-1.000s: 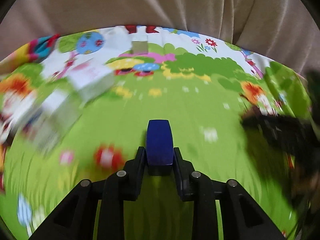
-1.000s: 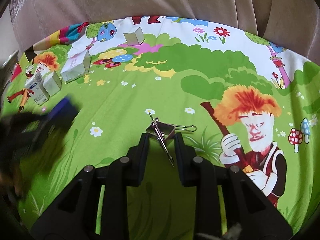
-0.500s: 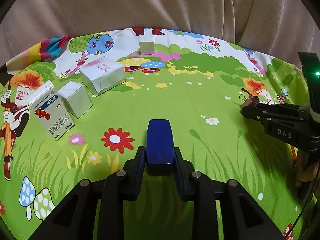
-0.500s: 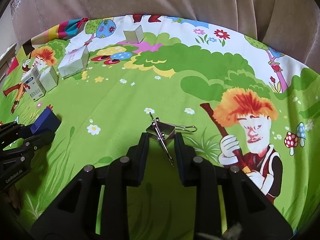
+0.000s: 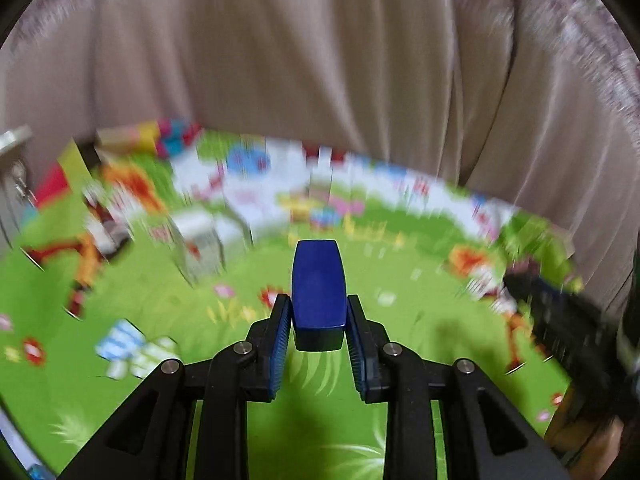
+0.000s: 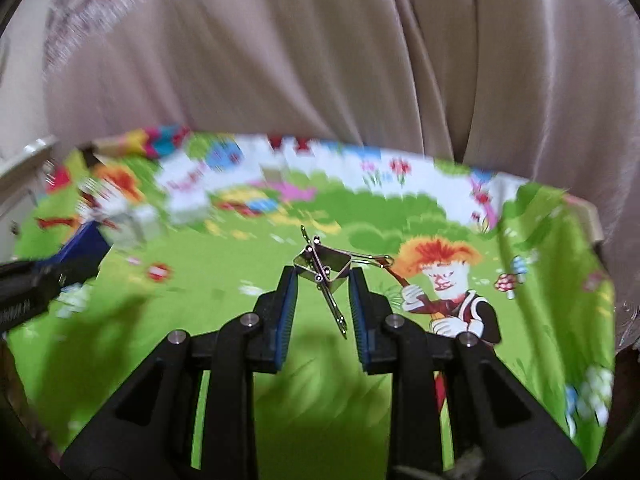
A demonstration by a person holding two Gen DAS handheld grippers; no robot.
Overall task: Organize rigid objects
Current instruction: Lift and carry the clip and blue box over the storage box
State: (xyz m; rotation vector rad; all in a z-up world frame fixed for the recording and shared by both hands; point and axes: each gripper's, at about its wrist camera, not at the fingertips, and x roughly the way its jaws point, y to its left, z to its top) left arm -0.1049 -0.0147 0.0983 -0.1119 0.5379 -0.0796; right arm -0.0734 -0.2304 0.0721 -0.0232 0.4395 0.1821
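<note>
Left gripper [image 5: 319,304] jaws clamped on blue block [image 5: 318,290]; right gripper [image 6: 323,280] jaws clamped on metal binder clip [image 6: 323,267].

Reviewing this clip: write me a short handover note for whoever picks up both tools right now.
Left tool: shut on the blue block, held clear above the cloth.
Right tool: shut on the metal binder clip, also off the cloth.
Printed cloth: several small white boxes sit at its far left, too blurred to count.
Done: both items gripped and lifted.
Left: set the block and the clip down in their places; where that is, the views do not show.
</note>
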